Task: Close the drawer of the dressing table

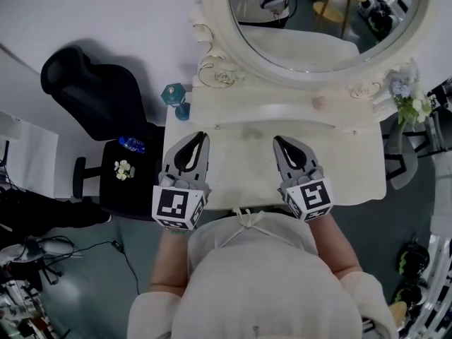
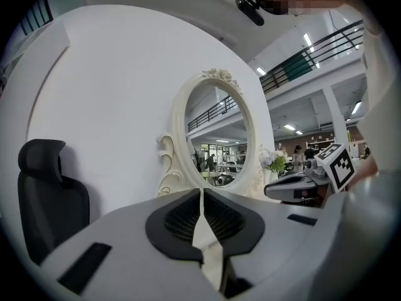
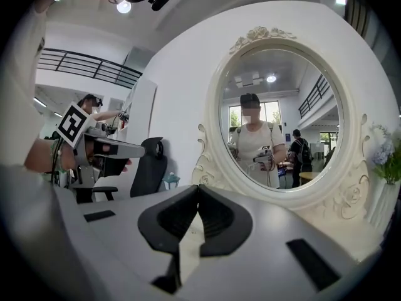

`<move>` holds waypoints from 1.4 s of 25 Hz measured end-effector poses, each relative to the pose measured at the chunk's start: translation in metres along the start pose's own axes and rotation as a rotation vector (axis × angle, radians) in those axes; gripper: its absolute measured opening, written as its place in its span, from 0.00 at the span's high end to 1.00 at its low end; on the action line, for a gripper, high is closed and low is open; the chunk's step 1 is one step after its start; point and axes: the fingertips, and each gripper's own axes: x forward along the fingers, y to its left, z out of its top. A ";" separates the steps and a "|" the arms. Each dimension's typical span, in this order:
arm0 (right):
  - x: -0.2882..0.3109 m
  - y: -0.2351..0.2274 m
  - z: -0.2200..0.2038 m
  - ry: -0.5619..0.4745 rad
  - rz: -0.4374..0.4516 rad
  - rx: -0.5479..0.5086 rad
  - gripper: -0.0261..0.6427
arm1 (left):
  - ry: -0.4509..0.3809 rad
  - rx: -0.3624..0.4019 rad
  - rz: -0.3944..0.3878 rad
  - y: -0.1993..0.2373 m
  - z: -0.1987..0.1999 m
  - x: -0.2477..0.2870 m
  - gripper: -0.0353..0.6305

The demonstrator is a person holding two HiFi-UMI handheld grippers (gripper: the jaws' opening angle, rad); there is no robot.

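Observation:
The cream dressing table stands in front of me with its oval mirror at the back. No drawer front shows in any view; the table top and my body hide that side. My left gripper hovers over the left half of the top, jaws shut with nothing between them. My right gripper hovers over the right half, also shut and empty. In the left gripper view the left gripper points level toward the mirror. In the right gripper view the right gripper faces the mirror too.
A black office chair stands left of the table, with a blue bottle on its seat. A teal ornament sits at the table's back left corner. Pale flowers stand at the right end. Cables lie on the floor.

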 end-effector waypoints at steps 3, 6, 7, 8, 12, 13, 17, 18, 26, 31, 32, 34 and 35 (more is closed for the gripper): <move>-0.004 -0.001 0.004 -0.019 -0.001 0.003 0.95 | -0.002 -0.025 -0.011 -0.001 -0.004 -0.004 0.91; -0.007 0.001 0.007 -0.032 0.007 0.002 0.95 | -0.006 -0.028 -0.033 -0.004 -0.003 -0.008 0.91; -0.007 0.001 0.008 -0.034 0.006 0.003 0.95 | -0.008 -0.028 -0.041 -0.005 -0.003 -0.008 0.91; -0.007 0.000 0.008 -0.037 0.003 0.005 0.95 | -0.008 -0.026 -0.047 -0.007 -0.004 -0.009 0.91; -0.007 0.001 0.009 -0.044 0.006 0.003 0.95 | -0.015 -0.023 -0.054 -0.009 -0.004 -0.009 0.91; -0.007 0.003 0.009 -0.045 0.013 -0.001 0.95 | -0.019 -0.023 -0.053 -0.010 -0.003 -0.009 0.91; -0.006 0.009 0.009 -0.047 0.056 -0.014 0.95 | -0.025 -0.032 -0.057 -0.011 -0.004 -0.008 0.91; -0.005 0.010 0.009 -0.045 0.061 -0.019 0.96 | -0.024 -0.037 -0.059 -0.011 -0.004 -0.008 0.91; -0.001 0.004 0.011 -0.048 0.062 0.020 0.96 | -0.019 -0.041 -0.063 -0.012 -0.006 -0.001 0.91; 0.003 -0.002 0.015 -0.059 0.063 0.031 0.96 | -0.017 -0.044 -0.057 -0.009 -0.007 0.003 0.91; 0.004 -0.002 0.014 -0.055 0.060 0.019 0.96 | -0.014 -0.044 -0.055 -0.008 -0.008 0.003 0.91; 0.005 -0.003 0.013 -0.047 0.053 0.011 0.96 | -0.003 -0.043 -0.056 -0.007 -0.011 0.005 0.91; 0.005 -0.004 0.012 -0.044 0.050 0.010 0.96 | 0.004 -0.042 -0.059 -0.006 -0.013 0.006 0.91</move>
